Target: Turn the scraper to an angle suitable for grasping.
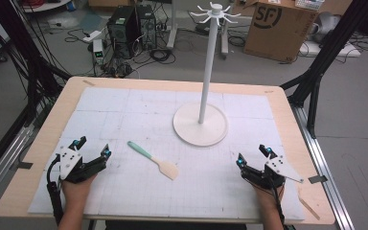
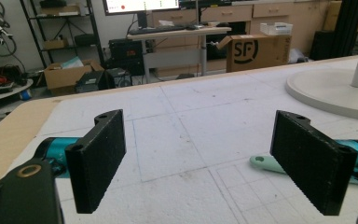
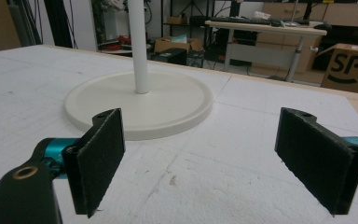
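The table (image 1: 38, 143) is carrying a white mat (image 1: 124, 110) that is leaving a wooden border free on all edges; the white stand (image 1: 201, 123) is sitting on the mat toward the far edge, its pole rising upright from the round base. The left gripper (image 1: 92, 147) is resting near-left of the stand, close to the mat's near edge, jaws standing wide apart with nothing between; the right gripper (image 1: 254, 155) is resting near-right of the stand, jaws also apart. The spatula (image 1: 154, 160) is lying flat, near-left of the stand's base, between both grippers, closer to the left one, with free mat all around it.
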### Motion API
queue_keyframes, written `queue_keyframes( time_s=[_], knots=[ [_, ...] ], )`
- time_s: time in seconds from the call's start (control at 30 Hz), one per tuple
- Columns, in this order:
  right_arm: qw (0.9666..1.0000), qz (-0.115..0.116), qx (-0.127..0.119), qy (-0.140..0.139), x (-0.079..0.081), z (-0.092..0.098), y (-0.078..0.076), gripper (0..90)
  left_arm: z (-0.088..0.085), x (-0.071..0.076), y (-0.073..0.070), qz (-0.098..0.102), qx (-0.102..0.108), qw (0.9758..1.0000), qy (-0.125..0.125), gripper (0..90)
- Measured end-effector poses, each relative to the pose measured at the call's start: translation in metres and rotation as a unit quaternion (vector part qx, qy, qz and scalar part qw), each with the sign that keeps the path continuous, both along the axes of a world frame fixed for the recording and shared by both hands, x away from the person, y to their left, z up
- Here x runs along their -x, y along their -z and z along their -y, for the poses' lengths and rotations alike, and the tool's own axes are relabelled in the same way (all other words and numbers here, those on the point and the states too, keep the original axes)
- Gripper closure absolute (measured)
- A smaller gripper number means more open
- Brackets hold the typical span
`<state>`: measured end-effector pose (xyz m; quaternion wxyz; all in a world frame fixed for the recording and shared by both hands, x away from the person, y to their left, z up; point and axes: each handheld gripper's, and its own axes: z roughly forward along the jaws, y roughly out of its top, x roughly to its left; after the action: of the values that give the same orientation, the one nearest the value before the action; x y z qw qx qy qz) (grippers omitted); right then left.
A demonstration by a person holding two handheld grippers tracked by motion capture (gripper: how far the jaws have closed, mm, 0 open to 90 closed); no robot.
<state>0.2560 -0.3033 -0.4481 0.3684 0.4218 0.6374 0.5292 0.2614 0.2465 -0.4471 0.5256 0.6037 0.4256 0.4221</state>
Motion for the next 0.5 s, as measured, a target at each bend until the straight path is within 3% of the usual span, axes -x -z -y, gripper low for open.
queue_keyframes(
  time_s=[0.3, 0.5],
  knots=[
    [1.0000, -0.001, -0.002, 0.002, 0.0001, 0.0001, 0.0000, 15.1, 0.0007, -0.0006, -0.0003, -0.006, 0.005, 1.0000, 0.003, 25.1],
    [1.0000, -0.002, -0.002, 0.003, 0.0000, 0.0002, 0.0001, 15.3, 0.0017, -0.0004, -0.0008, -0.009, 0.003, 0.9999, 0.012, 37.5]
  ],
)
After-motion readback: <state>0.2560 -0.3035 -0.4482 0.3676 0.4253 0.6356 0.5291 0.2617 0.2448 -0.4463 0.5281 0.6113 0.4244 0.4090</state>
